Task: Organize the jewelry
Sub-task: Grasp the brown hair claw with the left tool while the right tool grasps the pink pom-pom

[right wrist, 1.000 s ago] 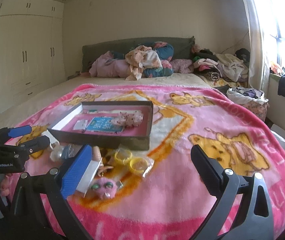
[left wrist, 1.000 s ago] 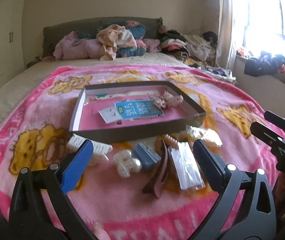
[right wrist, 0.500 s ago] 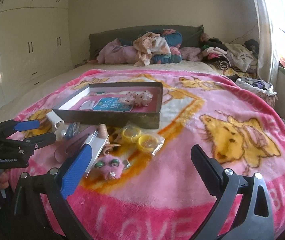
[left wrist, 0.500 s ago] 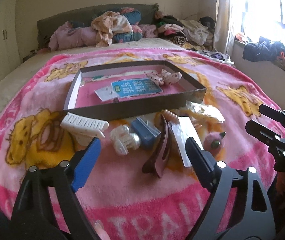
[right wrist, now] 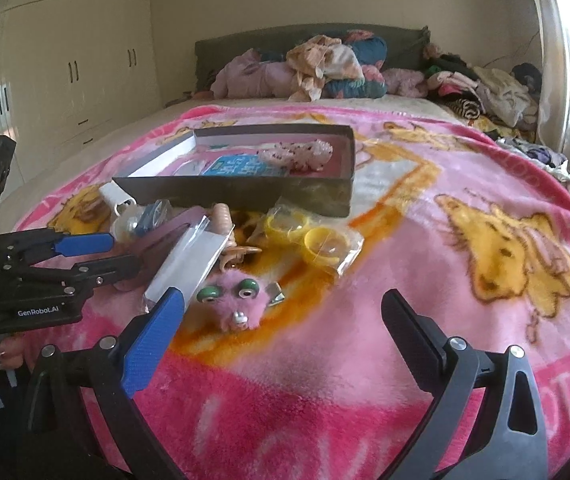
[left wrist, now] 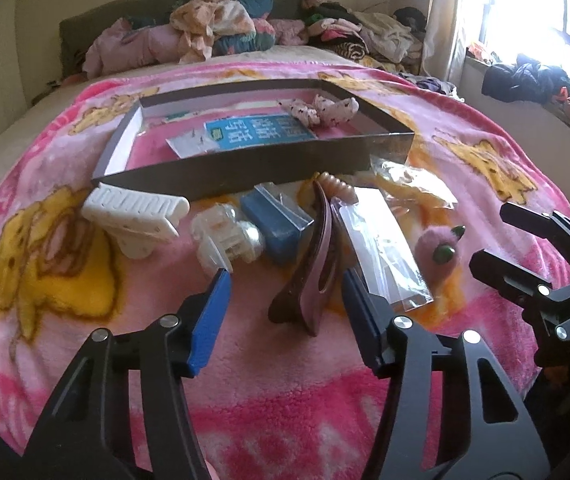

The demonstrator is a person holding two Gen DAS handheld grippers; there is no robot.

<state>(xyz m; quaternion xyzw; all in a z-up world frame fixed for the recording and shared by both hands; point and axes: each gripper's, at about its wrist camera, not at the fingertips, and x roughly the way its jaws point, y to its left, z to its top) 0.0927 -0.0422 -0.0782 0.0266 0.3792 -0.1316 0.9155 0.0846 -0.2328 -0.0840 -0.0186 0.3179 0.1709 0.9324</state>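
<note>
A long brown-purple hair clip (left wrist: 313, 264) lies on the pink blanket between the fingers of my left gripper (left wrist: 285, 280). Its jaws are closing, and the blue pads (left wrist: 209, 320) stand apart from the clip. My right gripper (right wrist: 283, 300) is wide open just above the blanket, with a pink fuzzy clip with green eyes (right wrist: 237, 300) between its fingertips, near the left one. Behind the loose pieces sits a shallow dark box (left wrist: 245, 168) holding a blue card (left wrist: 257, 134) and a spotted scrunchie (left wrist: 321, 110). Each gripper shows at the edge of the other's view.
In front of the box lie a white claw clip (left wrist: 137, 216), a clear claw clip (left wrist: 225, 240), a blue bagged piece (left wrist: 277, 224), a clear flat bag (left wrist: 381, 248) and bagged yellow rings (right wrist: 313, 236). Clothes are piled at the headboard (right wrist: 325, 64). A wardrobe (right wrist: 65, 60) stands left.
Both grippers have sunk toward the blanket and tilted further down. The left jaws have narrowed from wide open to either side of the brown clip. The right jaws stay wide.
</note>
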